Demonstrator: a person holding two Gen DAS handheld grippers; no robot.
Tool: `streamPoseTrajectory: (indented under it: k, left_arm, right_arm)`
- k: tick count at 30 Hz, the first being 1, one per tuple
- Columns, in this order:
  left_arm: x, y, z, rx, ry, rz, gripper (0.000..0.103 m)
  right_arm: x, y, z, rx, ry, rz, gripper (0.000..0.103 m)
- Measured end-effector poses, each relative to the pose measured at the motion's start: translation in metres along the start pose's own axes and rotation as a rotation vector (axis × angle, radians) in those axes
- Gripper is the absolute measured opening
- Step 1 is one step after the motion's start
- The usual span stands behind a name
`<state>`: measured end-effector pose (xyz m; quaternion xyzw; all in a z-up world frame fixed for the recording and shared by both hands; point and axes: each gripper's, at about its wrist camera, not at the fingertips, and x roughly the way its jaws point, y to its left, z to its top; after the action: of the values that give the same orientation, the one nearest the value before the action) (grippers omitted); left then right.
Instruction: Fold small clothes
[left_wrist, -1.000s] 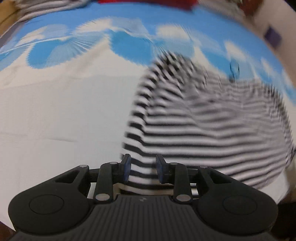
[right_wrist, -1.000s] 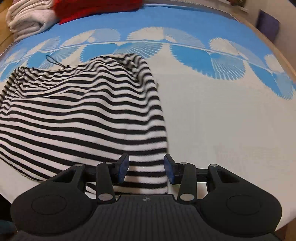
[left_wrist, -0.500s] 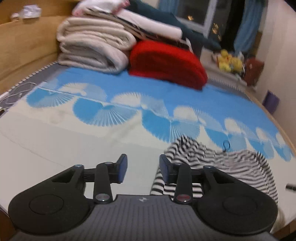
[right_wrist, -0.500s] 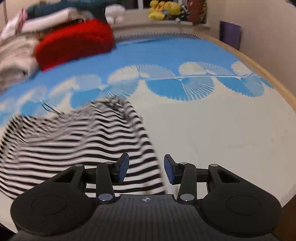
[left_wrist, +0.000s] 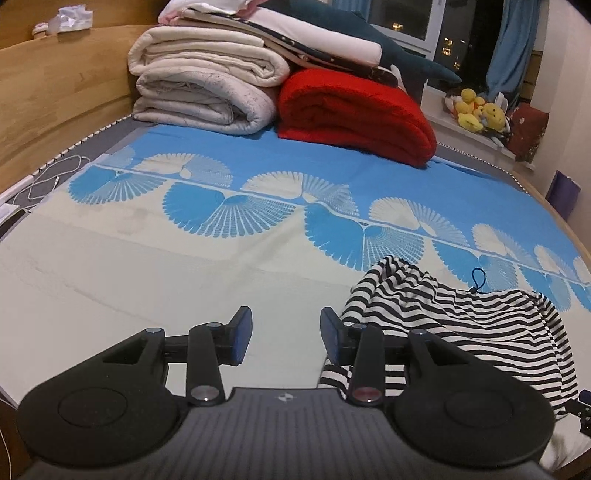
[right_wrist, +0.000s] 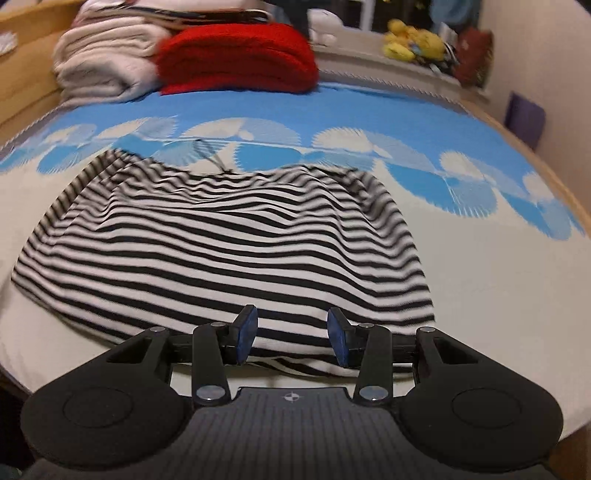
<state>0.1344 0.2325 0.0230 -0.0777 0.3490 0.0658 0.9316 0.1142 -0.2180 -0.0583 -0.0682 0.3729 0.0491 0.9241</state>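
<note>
A black-and-white striped garment lies folded and a little rumpled on the bed sheet, with a thin dark cord loop at its far edge. My right gripper hovers open over the garment's near hem, nothing between its pads. In the left wrist view the same garment sits to the right. My left gripper stands open over bare sheet, empty, its right finger just beside the cloth's left edge.
Folded cream blankets and a red blanket are stacked at the far end. A wooden bed frame runs along the left, with a white cable beside it. Plush toys sit on the sill.
My left gripper came up off the striped garment, swung left and its jaws widened. The right gripper shifted so the garment now sits centred ahead of it, jaws unchanged.
</note>
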Motion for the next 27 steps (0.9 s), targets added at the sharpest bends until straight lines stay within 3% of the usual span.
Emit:
streamPoseTrajectory:
  k: [6, 10, 14, 20, 27]
  left_arm:
    - [0.003, 0.018, 0.004, -0.077, 0.011, -0.003, 0.045]
    - [0.002, 0.031, 0.005, -0.101, 0.018, 0.028, 0.045]
    - [-0.004, 0.053, 0.005, -0.156, 0.01, 0.053, 0.045]
    - [-0.011, 0.079, 0.004, -0.203, 0.001, 0.085, 0.045]
    - [-0.01, 0.108, -0.001, -0.274, 0.019, 0.115, 0.045]
  right_arm:
    - [0.004, 0.028, 0.004, -0.039, -0.015, 0.01, 0.04]
    - [0.009, 0.046, 0.009, -0.03, -0.024, 0.033, 0.024]
    - [0.02, 0.078, 0.014, 0.002, -0.006, 0.088, 0.024]
    - [0.033, 0.169, 0.025, -0.08, -0.003, 0.28, 0.024]
    - [0.036, 0.285, 0.037, -0.385, -0.054, 0.394, 0.032]
